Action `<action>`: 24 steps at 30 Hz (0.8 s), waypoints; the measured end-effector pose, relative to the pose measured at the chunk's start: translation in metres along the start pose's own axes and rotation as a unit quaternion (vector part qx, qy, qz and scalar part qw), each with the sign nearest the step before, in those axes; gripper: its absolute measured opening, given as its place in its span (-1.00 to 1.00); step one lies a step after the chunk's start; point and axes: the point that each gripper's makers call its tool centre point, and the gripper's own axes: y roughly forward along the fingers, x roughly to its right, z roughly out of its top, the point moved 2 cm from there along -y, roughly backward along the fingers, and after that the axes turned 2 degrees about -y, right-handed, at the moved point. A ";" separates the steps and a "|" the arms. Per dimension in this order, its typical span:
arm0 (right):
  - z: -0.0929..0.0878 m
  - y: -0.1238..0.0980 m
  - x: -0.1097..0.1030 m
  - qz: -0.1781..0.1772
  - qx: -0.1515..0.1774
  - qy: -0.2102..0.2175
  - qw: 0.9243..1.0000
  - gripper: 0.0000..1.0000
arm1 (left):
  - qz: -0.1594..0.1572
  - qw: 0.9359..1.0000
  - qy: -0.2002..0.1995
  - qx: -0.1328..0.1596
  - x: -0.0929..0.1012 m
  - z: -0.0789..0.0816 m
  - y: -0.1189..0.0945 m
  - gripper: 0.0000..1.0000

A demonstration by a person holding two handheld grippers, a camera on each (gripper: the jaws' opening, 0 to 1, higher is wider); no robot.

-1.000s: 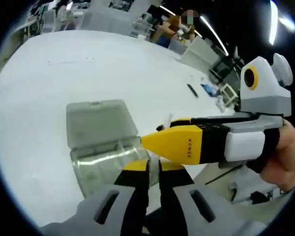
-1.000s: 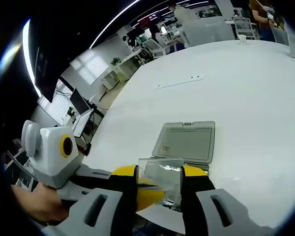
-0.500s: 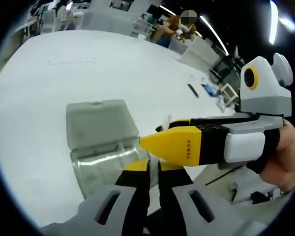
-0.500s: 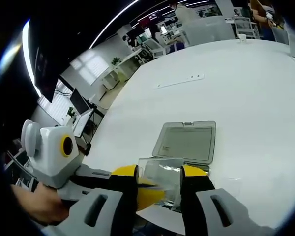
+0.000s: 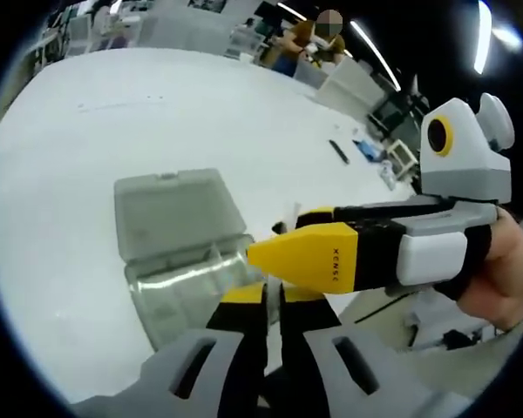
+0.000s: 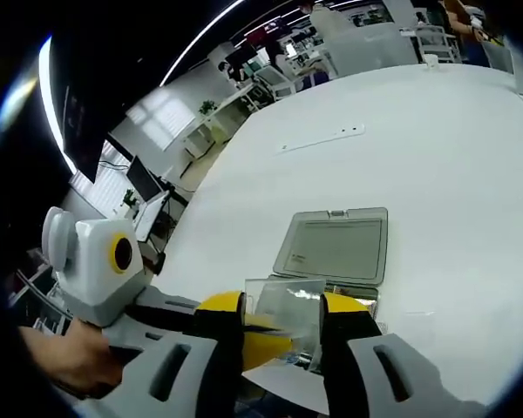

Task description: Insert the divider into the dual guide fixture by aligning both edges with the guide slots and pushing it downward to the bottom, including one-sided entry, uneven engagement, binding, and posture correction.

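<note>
A clear plastic box point(image 5: 183, 283) with its grey lid point(image 5: 170, 213) folded back lies near the table's edge. My left gripper point(image 5: 273, 300) is at the box's near wall, jaws almost touching, pinching a thin clear divider seen edge-on. The right gripper point(image 5: 305, 257) reaches in from the right, its yellow tip against the box's corner. In the right gripper view the box point(image 6: 283, 300) sits between my right gripper's point(image 6: 283, 318) jaws, which press on its sides, with the lid point(image 6: 336, 248) beyond. The left gripper's yellow tip point(image 6: 261, 341) shows through the clear wall.
The white table point(image 5: 157, 113) stretches far beyond the box. A black pen point(image 5: 341, 159) and small items point(image 5: 370, 157) lie at its far right edge. A thin white strip point(image 6: 321, 139) lies further out. A person point(image 5: 309, 43) stands past the table. Hands point(image 5: 506, 279) hold each gripper.
Both views have shifted slightly with the hands. The box, lid and both grippers keep the same places relative to each other.
</note>
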 end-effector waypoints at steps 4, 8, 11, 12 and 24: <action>-0.001 0.002 -0.001 0.011 -0.003 0.002 1.000 -0.39 | -0.005 1.000 0.001 -0.008 0.000 -0.002 -0.001 -1.00; -0.003 0.004 -0.002 0.019 -0.007 0.003 1.000 -0.38 | -0.009 1.000 0.003 -0.014 -0.001 -0.003 -0.002 -1.00; -0.003 0.004 -0.005 0.032 -0.009 0.002 0.999 -0.37 | -0.014 1.000 -0.003 -0.016 -0.005 -0.003 -0.004 -1.00; -0.002 0.004 -0.005 0.037 -0.008 0.003 0.999 -0.37 | -0.017 1.000 -0.005 -0.016 -0.005 -0.003 -0.004 -1.00; 0.005 -0.001 -0.010 0.080 0.010 0.020 0.997 -0.33 | -0.061 0.998 -0.024 -0.006 0.000 0.003 -0.014 -1.00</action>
